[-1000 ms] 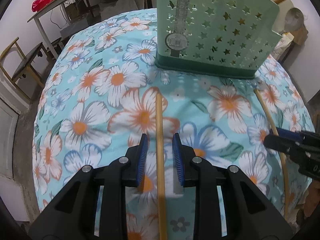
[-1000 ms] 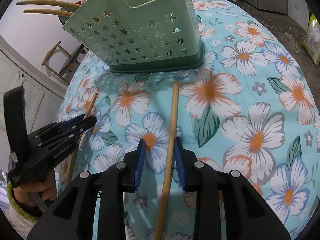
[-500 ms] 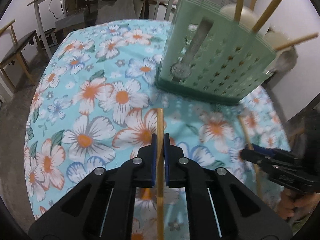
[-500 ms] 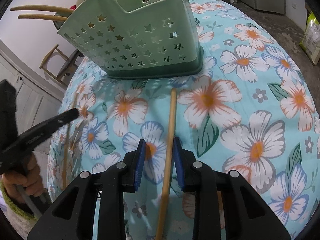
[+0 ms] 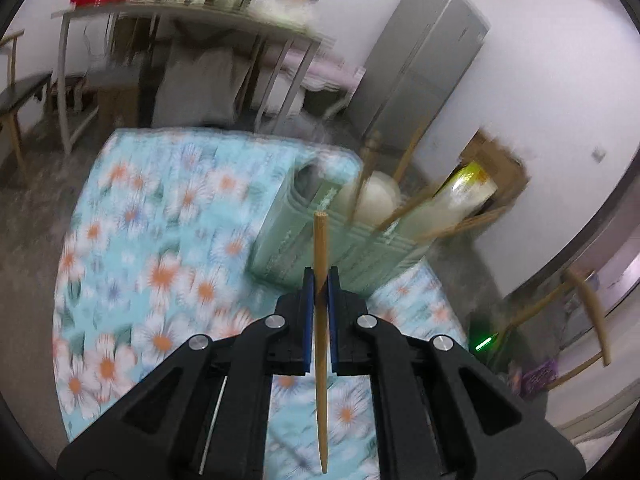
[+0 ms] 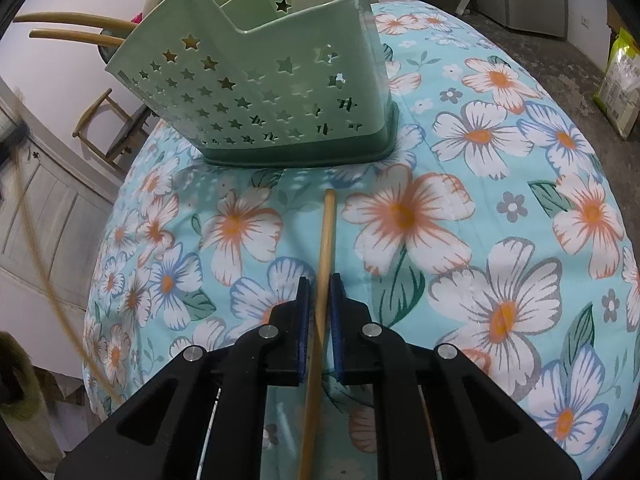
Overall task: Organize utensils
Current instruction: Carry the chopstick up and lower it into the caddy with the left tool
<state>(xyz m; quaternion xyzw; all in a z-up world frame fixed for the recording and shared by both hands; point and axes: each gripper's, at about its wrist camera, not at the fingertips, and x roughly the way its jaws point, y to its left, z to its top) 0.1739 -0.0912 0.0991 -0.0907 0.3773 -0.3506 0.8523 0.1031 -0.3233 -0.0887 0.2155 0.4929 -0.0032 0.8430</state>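
- The worktop (image 6: 500, 208) under its floral cloth is carrying the green caddy (image 6: 256, 92), which is already holding several chopsticks.
- The left gripper (image 5: 319, 280), jaws clamped on a chopstick (image 5: 320, 320), is now lifting it clear of the cloth toward the caddy (image 5: 320, 236).
- The right gripper (image 6: 319, 288) has just been closing its jaws around a second chopstick (image 6: 324, 248) lying flat before the caddy; pad contact is looking near but unconfirmed.

- Left gripper (image 5: 319, 280): now clamped on its chopstick (image 5: 320, 344), lifted off the floral cloth (image 5: 160, 240), tip near the green holder (image 5: 296, 236).
- Right gripper (image 6: 319, 292): jaws just closing around second chopstick (image 6: 323, 252), lying before the holder (image 6: 280, 92).
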